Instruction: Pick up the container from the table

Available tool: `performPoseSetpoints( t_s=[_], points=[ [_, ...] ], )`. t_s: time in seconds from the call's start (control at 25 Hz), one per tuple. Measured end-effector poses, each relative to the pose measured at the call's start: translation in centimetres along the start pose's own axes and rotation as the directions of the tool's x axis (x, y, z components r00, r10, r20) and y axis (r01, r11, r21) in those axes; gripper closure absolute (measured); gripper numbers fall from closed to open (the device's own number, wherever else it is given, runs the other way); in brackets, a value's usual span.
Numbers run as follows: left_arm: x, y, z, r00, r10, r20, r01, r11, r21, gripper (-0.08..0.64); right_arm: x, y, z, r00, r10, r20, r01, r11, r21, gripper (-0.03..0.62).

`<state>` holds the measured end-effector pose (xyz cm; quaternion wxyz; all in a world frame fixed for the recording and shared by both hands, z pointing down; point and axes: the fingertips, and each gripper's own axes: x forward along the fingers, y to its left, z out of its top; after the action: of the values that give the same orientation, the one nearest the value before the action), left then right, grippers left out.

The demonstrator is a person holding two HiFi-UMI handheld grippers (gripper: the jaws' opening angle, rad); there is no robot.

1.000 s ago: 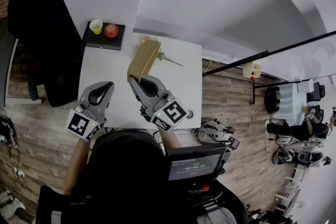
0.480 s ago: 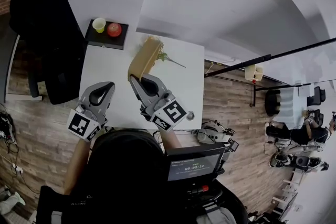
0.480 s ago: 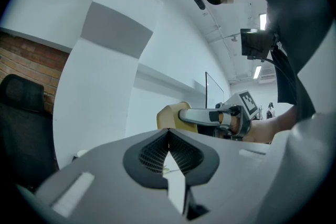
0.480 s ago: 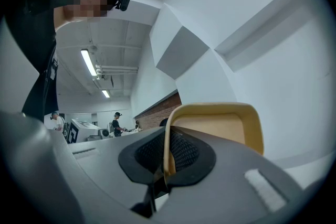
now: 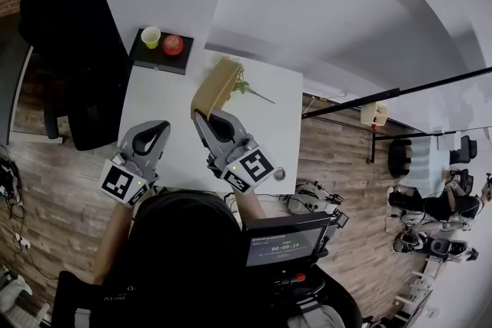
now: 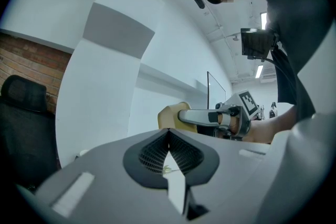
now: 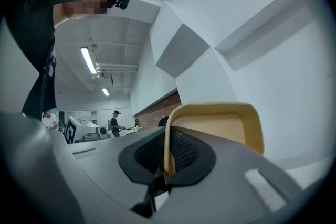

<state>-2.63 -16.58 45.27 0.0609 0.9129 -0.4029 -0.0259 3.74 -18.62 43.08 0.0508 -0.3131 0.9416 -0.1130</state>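
Hardly anything has moved since a second ago: the right gripper [image 5: 201, 117] [image 7: 167, 137] stays with its fingers clamped on the rim of the container [image 5: 215, 84] [image 7: 220, 128], tipped on edge near the far edge of the counter [image 5: 165, 100], beside a sprig [image 5: 247, 88]. The left gripper [image 5: 160, 127] [image 6: 168, 136] has its fingers together and empty over bare counter. A tray [image 5: 154, 59] sits at the far left corner. The digits on the screen [image 5: 286, 246] are too small to read.
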Motion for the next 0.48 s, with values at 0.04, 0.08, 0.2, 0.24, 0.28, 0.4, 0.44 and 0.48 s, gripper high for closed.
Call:
performPoseSetpoints(
  t_s=[0.04, 0.08, 0.2, 0.24, 0.28, 0.4, 0.44, 0.48],
  points=[
    [-0.05, 0.0, -0.01, 1.0, 0.001, 0.0, -0.001, 1.0, 0.0, 0.558, 0.01, -0.01, -0.05, 1.0, -0.001, -0.001, 0.001, 1.0, -0.003, 0.578],
    [-0.09, 0.0, -0.04, 1.0, 0.003, -0.001, -0.003, 1.0, 0.001, 0.558, 0.03, -0.03, -0.09, 1.0, -0.002, -0.001, 0.002, 1.0, -0.002, 0.578],
    [-0.13, 0.2, -0.16, 1.0, 0.006, -0.005, -0.006, 1.0, 0.003, 0.558, 0.23, -0.09, -0.2, 1.0, 0.004, -0.002, -0.004, 1.0, 0.003, 0.578],
    [-0.14, 0.27, -0.21, 1.0, 0.008, -0.007, -0.008, 1.0, 0.003, 0.558, 0.31, -0.1, -0.25, 1.0, 0.007, -0.004, -0.007, 1.0, 0.002, 0.578],
    [-0.16, 0.32, -0.26, 1.0, 0.009, -0.008, -0.009, 1.0, 0.003, 0.558, 0.37, -0.09, -0.3, 1.0, 0.01, -0.007, -0.01, 1.0, 0.002, 0.578],
    [-0.28, 0.22, -0.4, 1.0, 0.011, -0.009, -0.011, 1.0, 0.0, 0.558, 0.44, 0.03, -0.41, 1.0, 0.015, -0.012, -0.015, 1.0, -0.002, 0.578],
    [-0.29, 0.14, -0.4, 1.0, 0.011, -0.009, -0.011, 1.0, 0.0, 0.558, 0.46, 0.08, -0.42, 1.0, 0.017, -0.013, -0.017, 1.0, -0.003, 0.578],
    [-0.26, 0.06, -0.37, 1.0, 0.01, -0.008, -0.01, 1.0, 0.001, 0.558, 0.48, 0.09, -0.42, 1.0, 0.019, -0.014, -0.019, 1.0, -0.004, 0.578]
  ],
)
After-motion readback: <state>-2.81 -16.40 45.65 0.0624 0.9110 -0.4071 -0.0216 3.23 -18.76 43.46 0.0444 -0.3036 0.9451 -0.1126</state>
